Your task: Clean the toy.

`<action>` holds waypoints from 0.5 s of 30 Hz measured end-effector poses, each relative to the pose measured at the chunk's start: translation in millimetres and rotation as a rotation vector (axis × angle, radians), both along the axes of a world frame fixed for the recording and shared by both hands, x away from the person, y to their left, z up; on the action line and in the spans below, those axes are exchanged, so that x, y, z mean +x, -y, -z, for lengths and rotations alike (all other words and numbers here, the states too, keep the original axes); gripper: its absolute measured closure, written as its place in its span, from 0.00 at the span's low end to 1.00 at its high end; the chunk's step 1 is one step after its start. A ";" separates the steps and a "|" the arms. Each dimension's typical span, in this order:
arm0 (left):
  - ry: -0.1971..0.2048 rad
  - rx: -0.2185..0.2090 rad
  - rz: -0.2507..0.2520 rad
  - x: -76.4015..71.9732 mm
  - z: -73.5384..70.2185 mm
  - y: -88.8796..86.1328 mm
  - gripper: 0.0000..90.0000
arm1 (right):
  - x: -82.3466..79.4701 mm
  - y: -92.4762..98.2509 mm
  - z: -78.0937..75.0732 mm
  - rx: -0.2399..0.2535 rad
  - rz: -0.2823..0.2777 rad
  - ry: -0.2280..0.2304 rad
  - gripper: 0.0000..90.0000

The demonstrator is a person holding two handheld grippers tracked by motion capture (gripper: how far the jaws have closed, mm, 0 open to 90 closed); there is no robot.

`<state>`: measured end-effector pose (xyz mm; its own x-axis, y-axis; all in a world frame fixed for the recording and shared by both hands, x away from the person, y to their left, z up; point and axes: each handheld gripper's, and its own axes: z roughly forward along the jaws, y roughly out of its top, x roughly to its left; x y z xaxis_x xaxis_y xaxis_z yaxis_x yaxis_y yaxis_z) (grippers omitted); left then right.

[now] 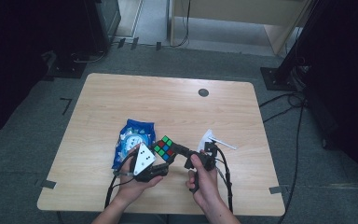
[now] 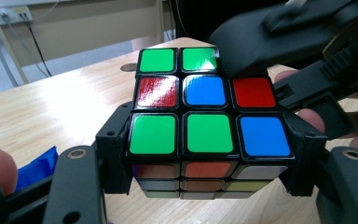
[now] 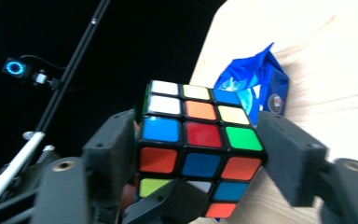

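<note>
Puzzle cube, raised just above the table beside the blue snack bag, is clamped at its sides by the left gripper. The right gripper straddles the cube's adjoining layer, its pads at the cube's sides; firm contact cannot be confirmed. A clean turn probably requires the left hold steady and the right gripper square to one layer.

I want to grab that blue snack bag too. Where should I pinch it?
Pinch the blue snack bag at its crimped far end, coming from above. It lies flat on the table, and that thin, flat edge looks easiest for jaws to close on.
</note>
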<state>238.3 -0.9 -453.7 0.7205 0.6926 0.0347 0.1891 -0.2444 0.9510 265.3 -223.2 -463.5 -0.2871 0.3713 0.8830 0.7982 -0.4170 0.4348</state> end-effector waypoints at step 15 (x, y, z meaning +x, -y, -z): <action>-0.079 0.055 0.036 6.1 -3.0 -4.1 0.38 | -16.7 -16.0 -30.8 -0.465 -0.031 0.392 0.33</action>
<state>244.4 3.2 -450.7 0.7469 0.6648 0.0136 0.2534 -0.3034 0.9186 248.6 -207.2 -432.7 -0.5752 0.6787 0.4566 0.5501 -0.0922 0.8300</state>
